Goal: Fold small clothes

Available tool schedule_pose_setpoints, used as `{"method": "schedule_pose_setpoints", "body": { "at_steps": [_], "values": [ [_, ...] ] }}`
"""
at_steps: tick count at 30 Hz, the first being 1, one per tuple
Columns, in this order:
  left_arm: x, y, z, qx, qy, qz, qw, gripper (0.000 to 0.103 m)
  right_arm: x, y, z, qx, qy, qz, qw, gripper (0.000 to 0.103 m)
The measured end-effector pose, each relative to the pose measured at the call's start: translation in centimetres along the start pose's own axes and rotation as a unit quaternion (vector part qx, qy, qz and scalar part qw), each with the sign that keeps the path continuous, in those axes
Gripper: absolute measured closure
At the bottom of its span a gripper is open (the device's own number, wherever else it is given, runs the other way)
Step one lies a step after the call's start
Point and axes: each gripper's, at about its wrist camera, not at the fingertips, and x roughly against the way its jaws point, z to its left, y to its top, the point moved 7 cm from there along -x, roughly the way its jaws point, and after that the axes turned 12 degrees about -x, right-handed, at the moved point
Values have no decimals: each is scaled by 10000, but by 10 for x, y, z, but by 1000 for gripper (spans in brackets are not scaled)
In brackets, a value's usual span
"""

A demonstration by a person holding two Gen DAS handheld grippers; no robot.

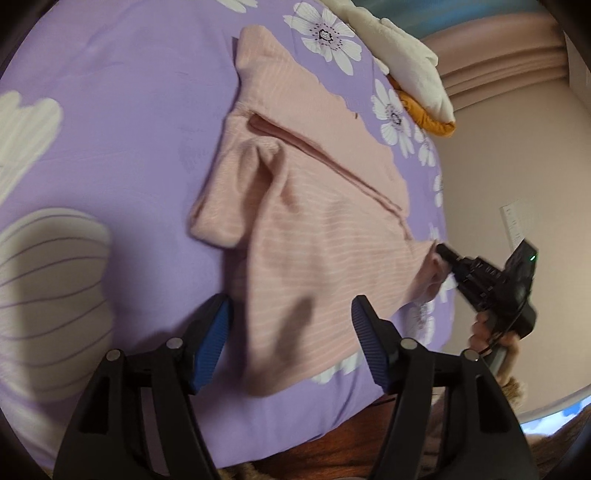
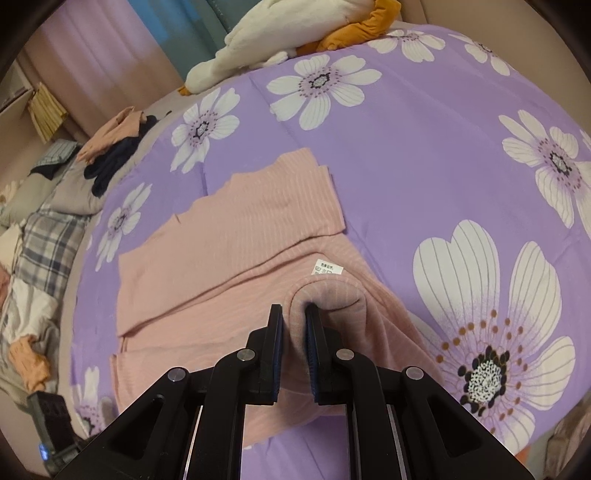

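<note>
Pink striped garment [image 1: 314, 236] lies mostly flat on the purple floral bedspread [image 1: 122, 122], partly folded over itself, with a darker seam running diagonally across it and one rumpled flap bunched at its left edge.

Right gripper [image 2: 293, 328] is clenched on a fold of the pink fabric — cloth bulges up between and past the pads, so the pinched edge itself is hidden. A small white care label [image 2: 328, 267] sits just beyond the pinch; its print is too small to read. The left wrist view shows the same gripper [image 1: 445, 256] at the garment's right edge, with a hand [image 1: 491, 332] on its handle cut off by the frame.

Left gripper [image 1: 291, 332] is released: blue pads stand apart, nothing between them, fabric lying beyond the tips. Cannot tell whether the tips touch the cloth — motion blur there.

A white-and-orange plush toy [image 2: 295, 29] lies at the far edge of the bed. Loose clothes [image 2: 110, 147] are piled off the bedspread's left side, too blurred and distorted to identify.
</note>
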Motion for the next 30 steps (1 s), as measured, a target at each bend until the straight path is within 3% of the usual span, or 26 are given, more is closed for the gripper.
{"method": "schedule_pose_setpoints", "body": {
  "at_steps": [1, 2, 4, 6, 10, 13, 18, 20, 30],
  "values": [
    [-4, 2, -2, 38, -82, 31, 10000, 60, 0, -1, 0, 17, -16, 3, 10000, 91],
    [-10, 3, -3, 79, -155, 120, 9998, 67, -1, -1, 0, 23, -32, 1, 10000, 91],
    [-19, 2, -4, 156, -114, 245, 9995, 98, -1, -2, 0, 18, -41, 8, 10000, 91],
    [-17, 3, -6, 154, -3, 167, 9997, 97, -1, -2, 0, 15, -31, 13, 10000, 91],
    [3, 15, -12, 299, -360, -200, 9987, 97, 9, -1, 6, 50, 139, 13, 9999, 91],
    [18, 31, -12, 337, -321, -513, 9976, 102, 17, 3, 13, 85, 395, -10, 9992, 91],
    [39, 62, -17, 338, -645, -900, 9933, 102, 21, 14, 26, 135, 644, -28, 9978, 91],
    [44, 72, -14, 349, -505, -1024, 9928, 102, 22, 19, 33, 185, 760, -9, 9969, 91],
    [41, 113, -7, 391, -501, -1209, 9906, 102, 3, 43, 49, 279, 886, 44, 9957, 91]
  ]
}}
